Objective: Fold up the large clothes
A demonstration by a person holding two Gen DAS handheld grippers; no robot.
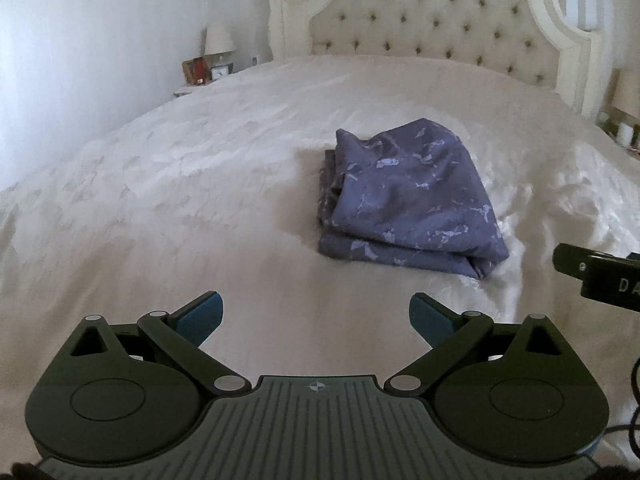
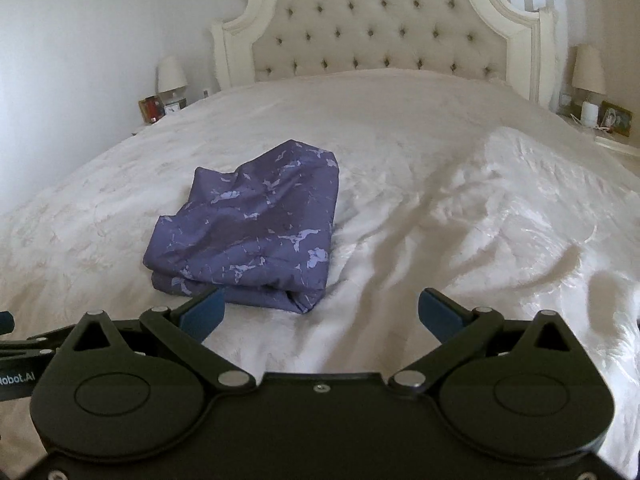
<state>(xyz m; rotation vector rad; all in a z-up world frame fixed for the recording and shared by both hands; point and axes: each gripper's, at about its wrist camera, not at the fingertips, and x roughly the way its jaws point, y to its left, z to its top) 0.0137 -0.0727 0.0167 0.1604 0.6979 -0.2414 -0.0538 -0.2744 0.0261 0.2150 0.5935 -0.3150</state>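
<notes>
A purple cloth with a pale blue pattern (image 1: 408, 200) lies folded into a thick, slightly rumpled stack on the white bedspread (image 1: 180, 200). It also shows in the right wrist view (image 2: 248, 224). My left gripper (image 1: 316, 314) is open and empty, held above the bed in front of and left of the cloth. My right gripper (image 2: 320, 312) is open and empty, just short of the cloth's near right corner; its left fingertip (image 2: 206, 310) overlaps the cloth's near edge in the view. Part of the right gripper shows at the left wrist view's right edge (image 1: 600, 276).
A cream tufted headboard (image 2: 380, 28) stands at the far end of the bed. Nightstands with lamps (image 2: 172, 76) and picture frames (image 2: 616, 118) flank it. The bedspread is wrinkled on the right side (image 2: 500, 208).
</notes>
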